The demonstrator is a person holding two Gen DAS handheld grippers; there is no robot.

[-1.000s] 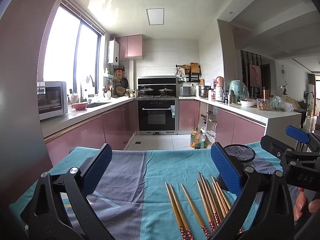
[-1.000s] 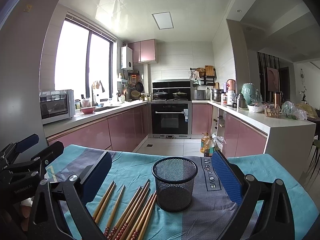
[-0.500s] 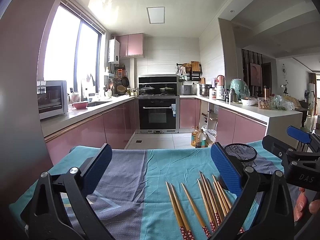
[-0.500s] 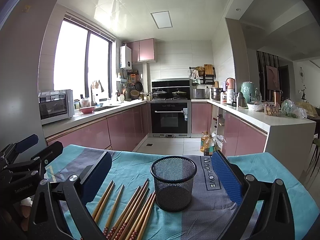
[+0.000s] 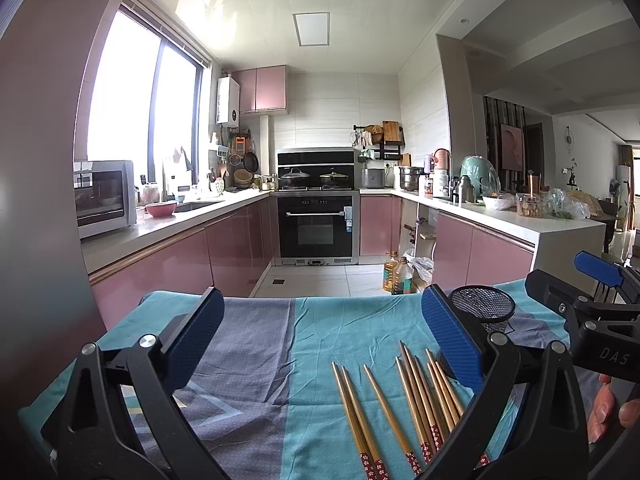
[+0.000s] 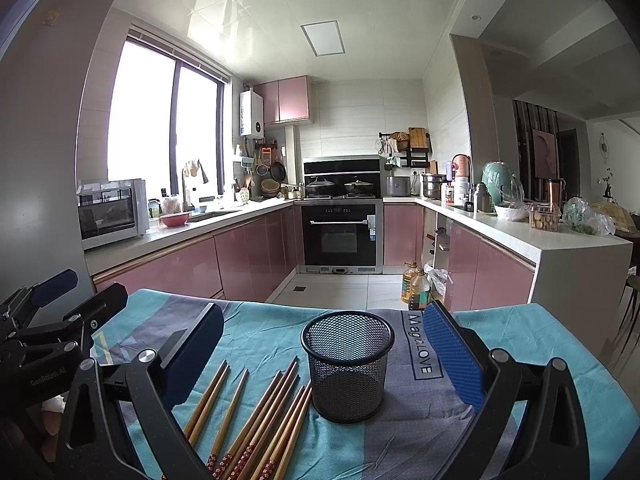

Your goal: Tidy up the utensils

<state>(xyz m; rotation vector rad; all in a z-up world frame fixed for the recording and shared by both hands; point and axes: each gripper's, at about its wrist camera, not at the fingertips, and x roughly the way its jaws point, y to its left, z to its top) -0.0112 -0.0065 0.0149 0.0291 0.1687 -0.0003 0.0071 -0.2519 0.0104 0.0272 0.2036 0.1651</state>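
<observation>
Your table, under a teal and grey cloth (image 6: 520, 344), carried everything inspected. The black mesh cup (image 6: 347, 364) stood upright on the grey band of that cloth; what could be seen of its inside held nothing. The wooden chopsticks (image 6: 256, 416) lay loose on the cloth just beside the cup, on its left, roughly parallel, patterned ends toward you, none in the cup. You held your left gripper (image 5: 320, 344) low over the cloth with its pads spread wide, gripping nothing, the chopsticks lying between and below them. Your right gripper (image 6: 320, 354) was likewise spread and empty, the cup framed between its pads. A fingertip (image 5: 604, 408) showed on the right handle.
</observation>
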